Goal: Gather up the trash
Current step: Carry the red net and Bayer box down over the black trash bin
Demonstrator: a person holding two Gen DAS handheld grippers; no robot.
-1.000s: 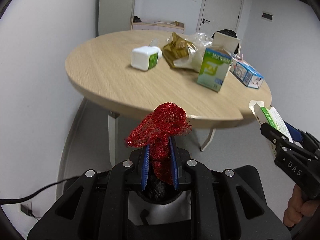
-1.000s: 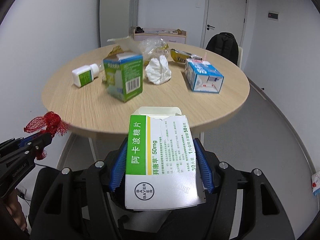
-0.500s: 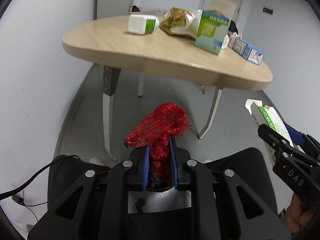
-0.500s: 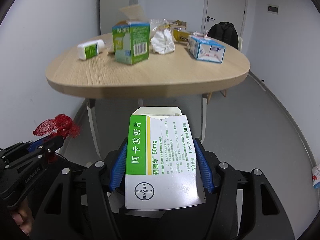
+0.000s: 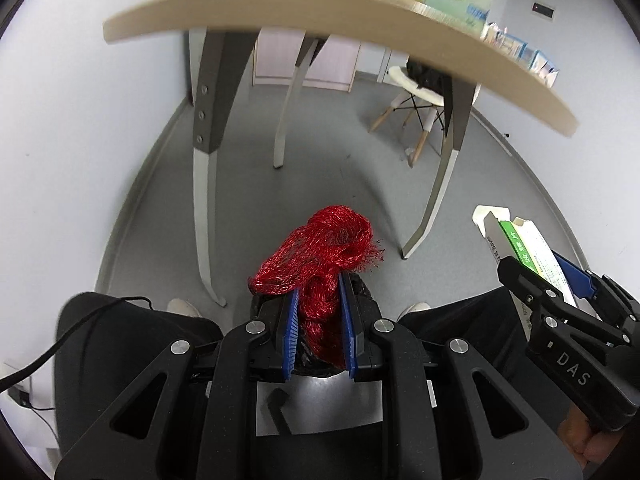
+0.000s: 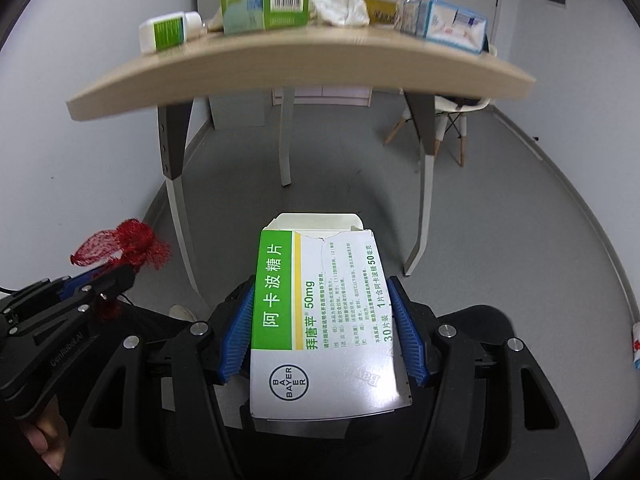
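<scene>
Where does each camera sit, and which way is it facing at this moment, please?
Left wrist: behind the left tongs gripping red mesh, below table height, facing its legs; right tongs at right.
Right wrist: behind the right tongs clamping a medicine box, same outlook; left tongs at left.
Shared: table, chair, both held items.

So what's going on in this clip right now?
A person is clearing trash with two handheld grippers. The left gripper is shut on a red mesh net; the right gripper is shut on a medicine box. Both are held low, below the table, where more boxes and wrappers are left.
</scene>
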